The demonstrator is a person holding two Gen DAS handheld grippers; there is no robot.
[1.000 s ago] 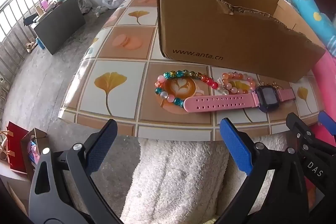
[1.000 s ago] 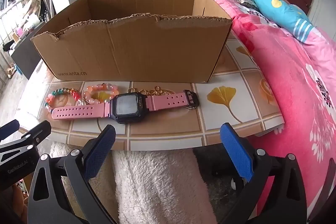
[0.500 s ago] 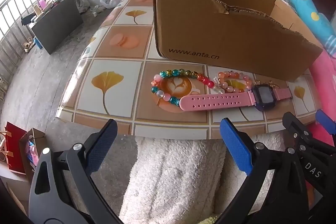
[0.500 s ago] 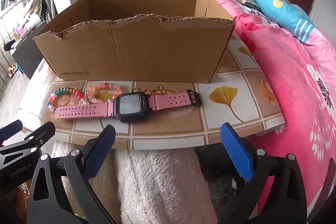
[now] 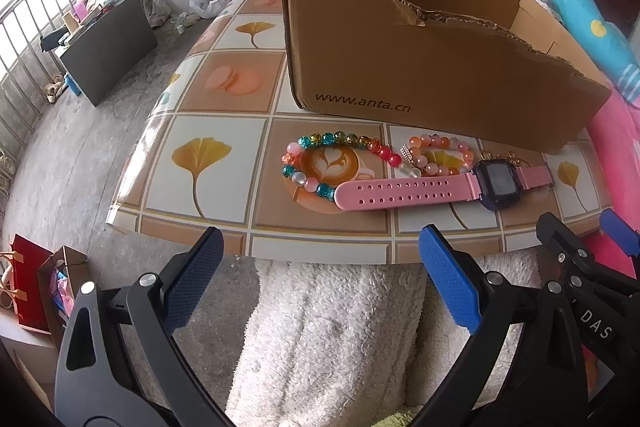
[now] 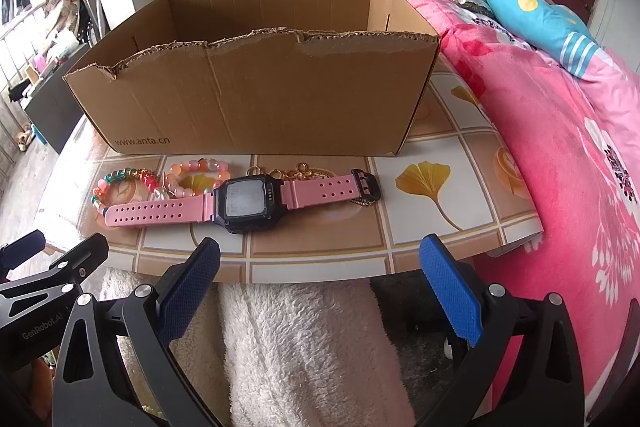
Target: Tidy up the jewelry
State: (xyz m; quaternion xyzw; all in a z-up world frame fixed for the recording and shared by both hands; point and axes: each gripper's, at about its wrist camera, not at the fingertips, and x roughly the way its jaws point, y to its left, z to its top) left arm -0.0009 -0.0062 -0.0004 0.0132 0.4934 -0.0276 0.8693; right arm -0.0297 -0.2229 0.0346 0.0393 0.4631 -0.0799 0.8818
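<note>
A desk (image 5: 208,139) with a tiled ginkgo-leaf cover carries everything. The cardboard box (image 6: 256,95), open-topped with a torn front rim, stands toward the desk's far edge. In front of it, along the near edge, lies a pink watch (image 6: 244,203) stretched flat, its dark face up. At the watch's left end, a multicoloured bead bracelet (image 5: 332,163) lies partly under the strap tip, and a pink bead bracelet (image 5: 440,155) lies between it and the watch face, close to the box wall. A gold chain (image 6: 300,173) shows just behind the watch strap. The left gripper (image 5: 316,283) and the right gripper (image 6: 320,279) both hover short of the near edge, fingers spread wide and holding nothing.
</note>
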